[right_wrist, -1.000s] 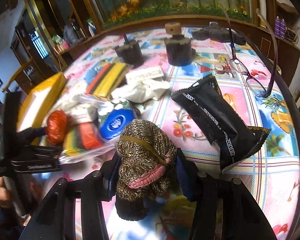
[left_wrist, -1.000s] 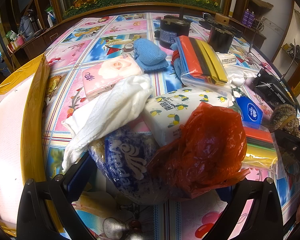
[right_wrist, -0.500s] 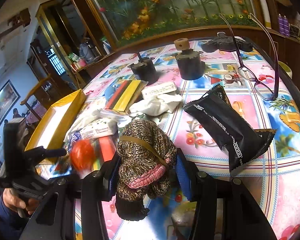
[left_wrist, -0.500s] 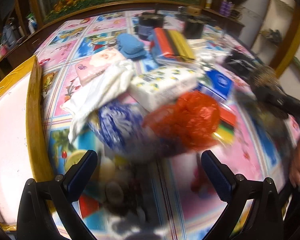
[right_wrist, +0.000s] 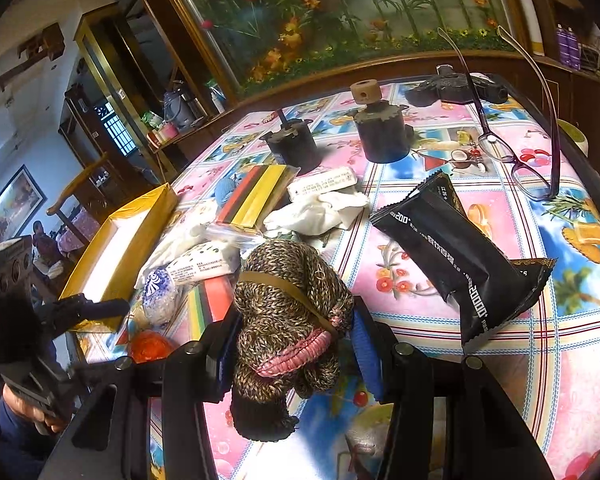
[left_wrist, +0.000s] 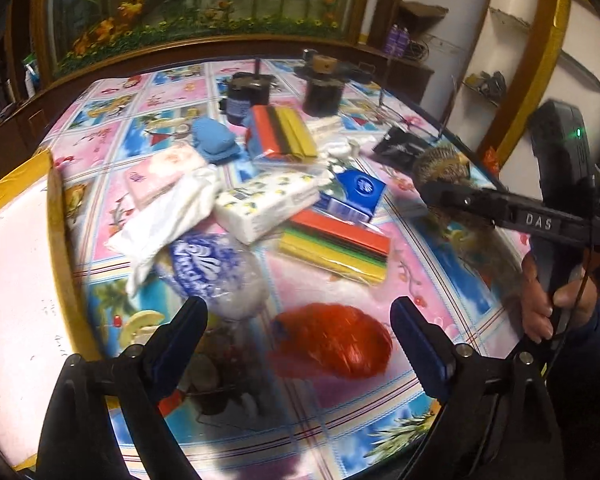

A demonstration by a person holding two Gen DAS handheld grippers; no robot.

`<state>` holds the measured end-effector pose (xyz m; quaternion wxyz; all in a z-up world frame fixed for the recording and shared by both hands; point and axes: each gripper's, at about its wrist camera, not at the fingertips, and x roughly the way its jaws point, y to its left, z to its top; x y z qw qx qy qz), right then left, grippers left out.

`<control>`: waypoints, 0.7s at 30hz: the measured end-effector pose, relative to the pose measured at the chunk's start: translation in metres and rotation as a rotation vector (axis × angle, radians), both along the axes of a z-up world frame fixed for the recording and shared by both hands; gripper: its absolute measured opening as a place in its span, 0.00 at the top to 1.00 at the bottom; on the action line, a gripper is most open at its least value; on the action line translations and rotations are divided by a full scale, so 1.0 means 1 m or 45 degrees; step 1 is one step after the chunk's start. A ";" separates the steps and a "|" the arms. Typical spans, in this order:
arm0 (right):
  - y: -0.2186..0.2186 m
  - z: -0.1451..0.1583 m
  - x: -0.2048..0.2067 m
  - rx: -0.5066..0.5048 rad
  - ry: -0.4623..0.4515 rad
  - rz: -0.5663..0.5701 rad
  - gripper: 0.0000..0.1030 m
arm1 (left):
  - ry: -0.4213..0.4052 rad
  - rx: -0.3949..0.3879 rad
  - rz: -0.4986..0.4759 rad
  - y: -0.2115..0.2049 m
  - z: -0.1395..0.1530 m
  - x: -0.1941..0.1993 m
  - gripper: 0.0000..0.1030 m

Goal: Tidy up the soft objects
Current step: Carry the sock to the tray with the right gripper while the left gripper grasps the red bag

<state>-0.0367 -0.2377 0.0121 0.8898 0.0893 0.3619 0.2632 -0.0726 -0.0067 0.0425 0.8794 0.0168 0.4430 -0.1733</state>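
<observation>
My left gripper (left_wrist: 300, 344) is open and empty above the table. A crumpled red plastic bag (left_wrist: 334, 340) lies on the table between its jaws, not touched. My right gripper (right_wrist: 292, 340) is shut on a brown knitted bundle (right_wrist: 288, 308) with a pink band, held above the table; it also shows in the left wrist view (left_wrist: 444, 168). A pile of soft things lies beyond: a blue-and-white wrapped pack (left_wrist: 208, 268), a white cloth (left_wrist: 172, 220), a lemon-print tissue pack (left_wrist: 268, 202), a pink tissue pack (left_wrist: 160, 172), a blue knitted piece (left_wrist: 214, 140).
A yellow-rimmed white box (left_wrist: 56, 220) stands at the left. Colored striped packs (left_wrist: 336, 244) and a blue packet (left_wrist: 356, 192) lie mid-table. A black snack bag (right_wrist: 452, 248), glasses (right_wrist: 516, 160) and two dark cylinders (right_wrist: 384, 136) sit on the far side.
The red bag has left my left gripper and now lies on the table. The left gripper has opened and pulled back and up. My right gripper still holds the knitted bundle.
</observation>
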 end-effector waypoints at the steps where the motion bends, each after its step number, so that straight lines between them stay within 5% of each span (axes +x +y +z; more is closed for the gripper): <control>1: 0.000 0.000 0.000 0.002 0.001 0.002 0.48 | 0.008 0.011 -0.021 -0.005 -0.002 0.000 0.10; 7: 0.000 -0.001 0.000 0.009 0.007 0.010 0.48 | 0.052 0.106 -0.069 -0.024 -0.017 0.001 0.11; 10: -0.001 -0.001 0.001 0.017 0.010 0.011 0.48 | 0.106 0.118 -0.057 -0.026 -0.026 0.003 0.44; 21: -0.002 0.000 0.000 0.024 0.003 -0.005 0.48 | 0.039 0.015 0.004 -0.001 -0.006 -0.005 0.48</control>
